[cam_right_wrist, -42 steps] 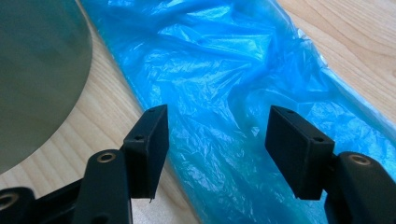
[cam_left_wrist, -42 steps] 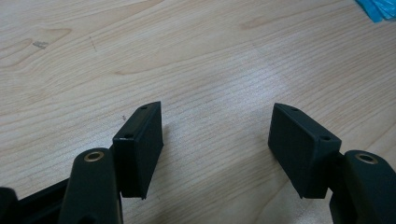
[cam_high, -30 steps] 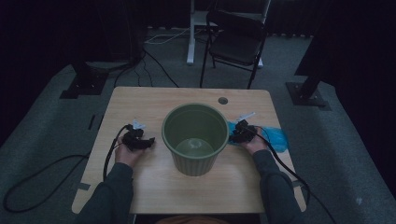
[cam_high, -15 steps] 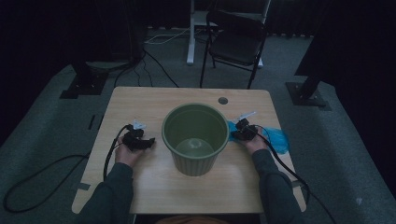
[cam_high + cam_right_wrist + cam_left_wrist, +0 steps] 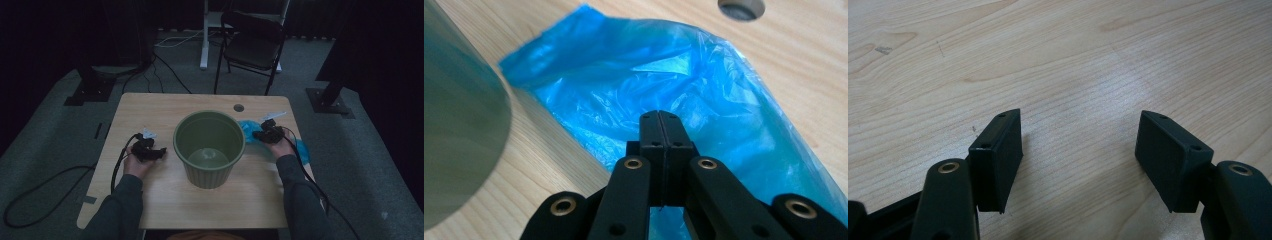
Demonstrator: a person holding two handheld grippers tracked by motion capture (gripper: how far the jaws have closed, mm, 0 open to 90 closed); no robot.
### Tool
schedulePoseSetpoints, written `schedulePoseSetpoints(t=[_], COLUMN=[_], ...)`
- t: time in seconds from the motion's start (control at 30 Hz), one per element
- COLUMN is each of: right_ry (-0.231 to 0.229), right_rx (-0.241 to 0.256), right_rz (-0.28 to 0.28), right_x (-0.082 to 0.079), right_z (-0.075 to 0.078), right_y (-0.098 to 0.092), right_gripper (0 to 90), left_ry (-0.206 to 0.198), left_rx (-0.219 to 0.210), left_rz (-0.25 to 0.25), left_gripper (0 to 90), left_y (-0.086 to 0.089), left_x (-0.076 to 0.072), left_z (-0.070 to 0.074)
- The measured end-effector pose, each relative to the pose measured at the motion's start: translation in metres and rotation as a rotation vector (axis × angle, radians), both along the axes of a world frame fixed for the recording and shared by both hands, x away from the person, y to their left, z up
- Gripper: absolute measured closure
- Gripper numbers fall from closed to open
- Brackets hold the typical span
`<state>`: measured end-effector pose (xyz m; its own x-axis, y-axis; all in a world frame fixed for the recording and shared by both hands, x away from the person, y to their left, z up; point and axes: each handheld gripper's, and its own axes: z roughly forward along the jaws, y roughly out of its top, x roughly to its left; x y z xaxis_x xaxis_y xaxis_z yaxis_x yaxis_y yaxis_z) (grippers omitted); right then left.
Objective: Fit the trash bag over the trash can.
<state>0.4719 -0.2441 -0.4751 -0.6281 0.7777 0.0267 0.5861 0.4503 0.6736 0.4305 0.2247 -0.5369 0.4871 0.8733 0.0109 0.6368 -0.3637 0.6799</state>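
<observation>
In the high view, the table (image 5: 150, 112) carries a green bucket (image 5: 209, 148) at its centre, standing upright with its mouth open to the camera. The person's forearms enter from 6 o'clock and spread to either side of it. The left hand (image 5: 134, 162) rests on the table at 9 o'clock of the bucket, holding the left tongs (image 5: 159, 152), which point toward 3 o'clock at the bucket's wall and stop just short of it. The right hand (image 5: 281, 146) lies at 3 o'clock of the bucket with the right tongs (image 5: 256, 134) aimed toward 9 o'clock over a blue plastic bag (image 5: 301, 149), which lies flat on the table just beside the bucket, spreading from 2 to 4 o'clock of it. A cable hole (image 5: 238, 107) sits at 12 o'clock of the bag. A black chair (image 5: 252, 45) stands on the floor beyond the table's far edge.

In the left gripper view, the left tongs (image 5: 1079, 147) stand wide apart, low over bare wood, with nothing between them.

In the right gripper view, the right tongs (image 5: 665, 137) are pressed fully together, jaw against jaw, over the crumpled blue plastic bag (image 5: 704, 85); whether a fold of film is pinched between them cannot be told. The green bucket (image 5: 459, 145) rises at 9 o'clock, and the cable hole (image 5: 741, 7) shows at 1 o'clock.
</observation>
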Motion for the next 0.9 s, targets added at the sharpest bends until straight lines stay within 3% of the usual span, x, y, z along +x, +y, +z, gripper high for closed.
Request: schedulePoseSetpoints(t=[0.4,0.83,0.9], right_ry=[-0.079,-0.144,-0.166], right_rx=[0.083,0.106,0.107], right_rz=[0.028,0.078,0.100], right_x=[-0.004,-0.009,-0.012], right_z=[0.049,0.091,0.106], right_y=[-0.003,0.003,0.006], right_gripper=[90.0,90.0,90.0], left_ry=[0.000,-0.001,-0.001], left_rx=[0.000,-0.001,-0.001], left_rz=[-0.003,-0.004,-0.004], left_gripper=[35.5,35.4,35.5], left_y=[-0.001,-0.001,-0.001], left_x=[0.000,0.000,0.000], left_z=[0.000,0.000,0.000])
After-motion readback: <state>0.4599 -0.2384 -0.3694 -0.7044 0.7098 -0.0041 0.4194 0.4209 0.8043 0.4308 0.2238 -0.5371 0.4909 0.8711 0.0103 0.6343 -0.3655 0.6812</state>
